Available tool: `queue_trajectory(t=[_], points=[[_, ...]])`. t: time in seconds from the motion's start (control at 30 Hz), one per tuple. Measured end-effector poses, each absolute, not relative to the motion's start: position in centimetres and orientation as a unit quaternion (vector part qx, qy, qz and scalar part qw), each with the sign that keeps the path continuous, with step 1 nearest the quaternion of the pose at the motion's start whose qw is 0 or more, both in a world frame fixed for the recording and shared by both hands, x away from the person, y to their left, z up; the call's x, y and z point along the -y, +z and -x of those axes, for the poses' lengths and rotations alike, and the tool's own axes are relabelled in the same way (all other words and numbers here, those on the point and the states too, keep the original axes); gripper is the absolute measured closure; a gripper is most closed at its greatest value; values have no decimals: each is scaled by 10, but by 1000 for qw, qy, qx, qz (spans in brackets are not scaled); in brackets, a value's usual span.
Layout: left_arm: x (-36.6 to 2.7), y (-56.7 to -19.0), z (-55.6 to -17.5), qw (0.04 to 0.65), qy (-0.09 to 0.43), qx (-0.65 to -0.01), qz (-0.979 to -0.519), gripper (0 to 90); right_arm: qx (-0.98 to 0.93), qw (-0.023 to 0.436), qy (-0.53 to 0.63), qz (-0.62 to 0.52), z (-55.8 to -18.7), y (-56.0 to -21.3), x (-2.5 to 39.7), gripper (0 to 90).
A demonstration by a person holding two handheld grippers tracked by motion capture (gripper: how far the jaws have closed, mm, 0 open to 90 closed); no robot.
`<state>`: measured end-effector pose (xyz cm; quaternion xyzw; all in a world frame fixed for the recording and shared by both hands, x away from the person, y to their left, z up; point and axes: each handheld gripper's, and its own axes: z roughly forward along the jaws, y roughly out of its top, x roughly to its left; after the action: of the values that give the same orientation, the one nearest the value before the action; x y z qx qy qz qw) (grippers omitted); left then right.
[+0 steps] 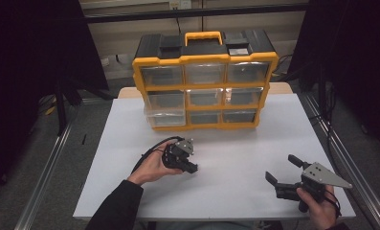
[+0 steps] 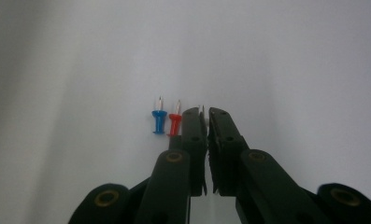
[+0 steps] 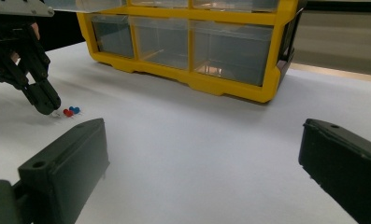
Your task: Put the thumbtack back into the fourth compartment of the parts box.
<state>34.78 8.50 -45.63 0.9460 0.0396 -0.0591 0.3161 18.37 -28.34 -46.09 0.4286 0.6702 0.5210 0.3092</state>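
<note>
A blue push pin and a red push pin lie side by side on the white table, just left of my left gripper. Its jaws are closed on a pale white push pin, whose metal tip pokes out between them. In the right gripper view the left gripper points down at the table beside the red pin and blue pin. From above, the left gripper sits left of centre. My right gripper stands open near the front right, holding nothing.
A yellow and black drawer organizer with clear drawers stands at the back of the white table; its bottom-left drawer juts out slightly. Dark curtains and metal rails flank the table.
</note>
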Motion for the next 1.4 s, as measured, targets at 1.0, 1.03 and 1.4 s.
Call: queue_trajectory(t=[1.0, 1.03, 1.4], points=[[-102, -425, -346, 396, -39, -59, -915, 857, -668, 309, 524, -428, -184, -461, 283, 12], [-103, -425, -346, 397, -36, -61, -915, 857, -668, 309, 524, -429, -183, -461, 283, 12], [-115, -405, -345, 437, -20, -69, -896, 858, -667, 311, 524, -429, -183, -461, 283, 12]])
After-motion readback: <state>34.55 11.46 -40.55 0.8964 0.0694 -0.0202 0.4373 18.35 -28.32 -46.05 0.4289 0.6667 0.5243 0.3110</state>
